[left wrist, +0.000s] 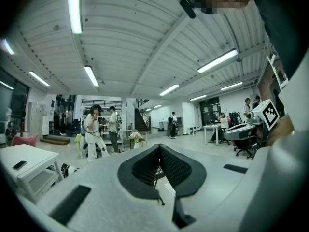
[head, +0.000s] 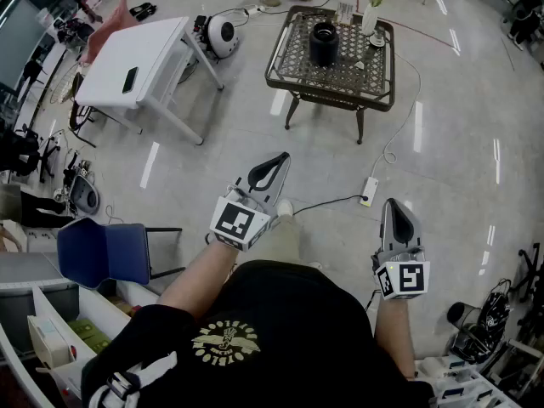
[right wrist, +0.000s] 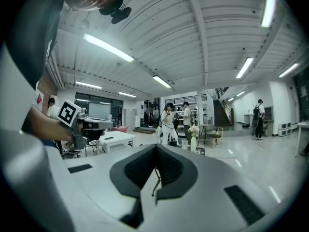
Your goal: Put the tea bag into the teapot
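Note:
A black teapot (head: 323, 42) stands on a dark metal lattice table (head: 293, 70) far ahead across the floor. I cannot make out a tea bag at this distance. Both grippers are held close to the body, well short of that table. My left gripper (head: 277, 163) points toward the table with its jaws shut and nothing between them (left wrist: 159, 151). My right gripper (head: 396, 207) is lower right, also shut and holding nothing (right wrist: 156, 149).
A vase of flowers (head: 372, 5) and a glass (head: 344, 11) share the lattice table. A white table (head: 140, 58) stands at the left, with a blue chair (head: 102, 252) nearer. A power strip and cable (head: 369, 191) lie on the floor. Several people stand in the background (left wrist: 94, 129).

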A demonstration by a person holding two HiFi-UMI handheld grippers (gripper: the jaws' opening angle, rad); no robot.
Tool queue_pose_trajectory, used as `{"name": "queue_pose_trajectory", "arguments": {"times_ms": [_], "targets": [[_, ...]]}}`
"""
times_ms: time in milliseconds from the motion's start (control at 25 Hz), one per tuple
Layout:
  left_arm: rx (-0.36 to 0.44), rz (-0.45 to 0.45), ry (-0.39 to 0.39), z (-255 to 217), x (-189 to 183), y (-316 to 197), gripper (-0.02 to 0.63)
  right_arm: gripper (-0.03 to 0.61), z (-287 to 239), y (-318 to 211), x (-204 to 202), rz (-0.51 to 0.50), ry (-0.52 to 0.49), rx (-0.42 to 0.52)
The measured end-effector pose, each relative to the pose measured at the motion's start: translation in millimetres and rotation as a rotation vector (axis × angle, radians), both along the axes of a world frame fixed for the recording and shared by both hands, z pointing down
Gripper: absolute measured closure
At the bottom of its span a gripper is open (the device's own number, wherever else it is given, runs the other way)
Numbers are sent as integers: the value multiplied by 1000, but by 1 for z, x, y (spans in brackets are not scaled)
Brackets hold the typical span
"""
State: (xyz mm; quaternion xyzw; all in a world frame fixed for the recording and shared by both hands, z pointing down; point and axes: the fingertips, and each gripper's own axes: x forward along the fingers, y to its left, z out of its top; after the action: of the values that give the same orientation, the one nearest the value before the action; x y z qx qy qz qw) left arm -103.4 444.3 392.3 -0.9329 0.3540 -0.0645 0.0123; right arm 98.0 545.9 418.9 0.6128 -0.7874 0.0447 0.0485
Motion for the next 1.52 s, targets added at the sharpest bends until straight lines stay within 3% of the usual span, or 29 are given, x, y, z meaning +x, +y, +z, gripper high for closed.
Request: {"name": "queue_pose_trajectory", "arguments": {"times_ms": [600, 880, 1200, 1520], "targets": [[-41, 13, -32, 41, -34, -185, 618, 574, 24, -174, -20, 18, -45, -42], [-20, 47, -39, 31, -47, -241, 618, 574, 13, -234, -39, 28, -1, -61], [-47, 66, -13, 28, -50, -288, 618, 574, 3, -270, -54, 39, -4, -59], [-88, 42, -22, 49, -37, -315, 618, 574, 16, -279, -21, 66, -8, -96]]}}
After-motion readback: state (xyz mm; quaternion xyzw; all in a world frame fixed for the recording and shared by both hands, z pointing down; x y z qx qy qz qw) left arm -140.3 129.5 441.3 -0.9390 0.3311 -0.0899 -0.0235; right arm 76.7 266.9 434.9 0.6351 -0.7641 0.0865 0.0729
